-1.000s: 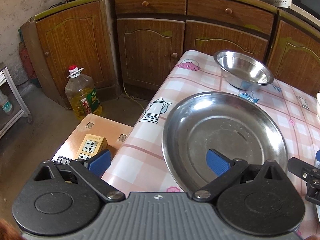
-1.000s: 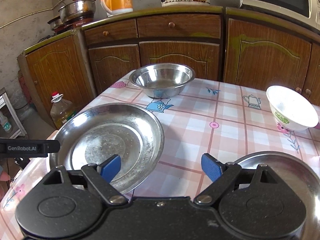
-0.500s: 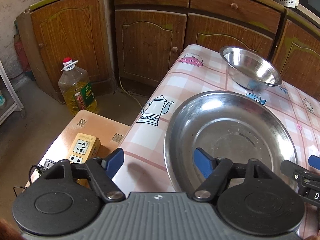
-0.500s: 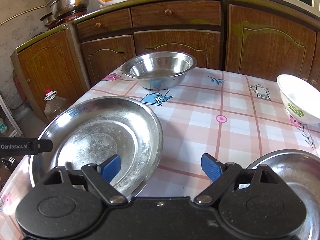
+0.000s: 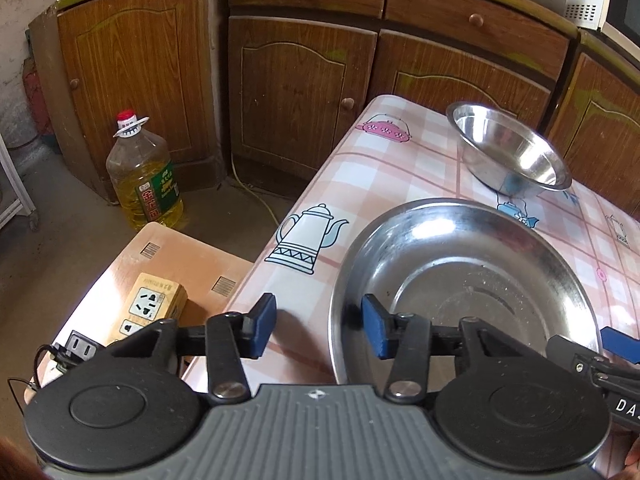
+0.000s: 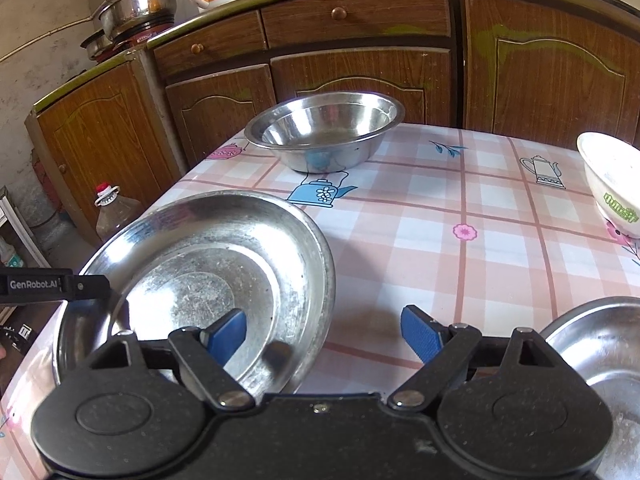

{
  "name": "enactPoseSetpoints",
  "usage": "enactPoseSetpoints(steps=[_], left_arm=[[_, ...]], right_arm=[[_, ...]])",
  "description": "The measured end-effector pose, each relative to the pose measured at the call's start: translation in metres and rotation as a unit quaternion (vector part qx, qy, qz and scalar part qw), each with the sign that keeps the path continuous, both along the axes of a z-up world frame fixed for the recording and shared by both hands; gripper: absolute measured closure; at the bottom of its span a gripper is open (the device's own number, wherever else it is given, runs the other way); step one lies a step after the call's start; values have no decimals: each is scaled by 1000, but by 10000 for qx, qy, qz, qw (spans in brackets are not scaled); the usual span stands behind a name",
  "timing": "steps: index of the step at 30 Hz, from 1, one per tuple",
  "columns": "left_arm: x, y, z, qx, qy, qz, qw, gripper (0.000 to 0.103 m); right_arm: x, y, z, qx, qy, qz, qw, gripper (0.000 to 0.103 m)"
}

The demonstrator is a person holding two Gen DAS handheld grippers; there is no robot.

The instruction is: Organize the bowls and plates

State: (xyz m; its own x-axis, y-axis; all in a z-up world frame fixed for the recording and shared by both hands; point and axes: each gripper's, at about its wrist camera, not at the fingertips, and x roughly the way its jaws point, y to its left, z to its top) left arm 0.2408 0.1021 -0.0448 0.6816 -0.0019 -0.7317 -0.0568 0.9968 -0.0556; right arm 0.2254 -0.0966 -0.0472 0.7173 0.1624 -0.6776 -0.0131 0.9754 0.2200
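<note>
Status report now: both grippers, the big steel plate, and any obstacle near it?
Left gripper closing astride near-left rim of big steel plate, pads not yet touching. Right gripper open astride its right rim. Steel bowl beyond, apart; nothing blocking.

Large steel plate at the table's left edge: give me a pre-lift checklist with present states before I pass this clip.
1. Left gripper straddles the rim of the large shallow steel plate: ok; jaws closing.
2. Pads pressing on the rim: not ok, gaps show.
3. Right gripper straddles the opposite rim: ok, jaws wide, just starting to close.
4. Plate holds nothing: ok.
5. Deep steel bowl stands apart from the plate: ok.
6. Plate fully on the checked tablecloth: cannot tell.
</note>
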Motion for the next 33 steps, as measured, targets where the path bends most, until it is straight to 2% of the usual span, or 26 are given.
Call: enactPoseSetpoints(steps=[2,3,5,6,7,10,14,18,23,33], left_arm=[[1,-2,-1,-10,-23,-66,10000,64],[2,-3,-1,-28,-37,-105,9999,70],[2,-5,-1,-92,-51,-214,9997,78],[2,-6,-2,-110,-53,-269,9996,81],[1,-8,-2,-63,-73,-289,9995,81],[0,-6,-2,-127,-76,-303,9994,83],[-2,-4,1,-335,-86,-355,9988,86],[-6,-9,3,-348,-81,-454,9983,86],[-17,-14,15,-283,-259,-582,9976,87],[-57,-25,42,-247,-546,-722,9956,87]], right_arm=[[1,1,1,33,-38,43,10000,21],[1,1,1,32,-48,69,10000,25],[2,2,2,39,-73,124,9999,54],[2,2,2,79,-65,147,9998,61],[3,3,3,136,-38,173,9998,69],[1,1,4,139,-6,111,9998,76],[-3,-6,6,235,6,6,9997,79],[-10,-9,16,118,-106,-38,9999,80],[-22,-14,29,56,-200,-82,9998,80],[-59,-23,64,-105,-458,-122,9988,80]])
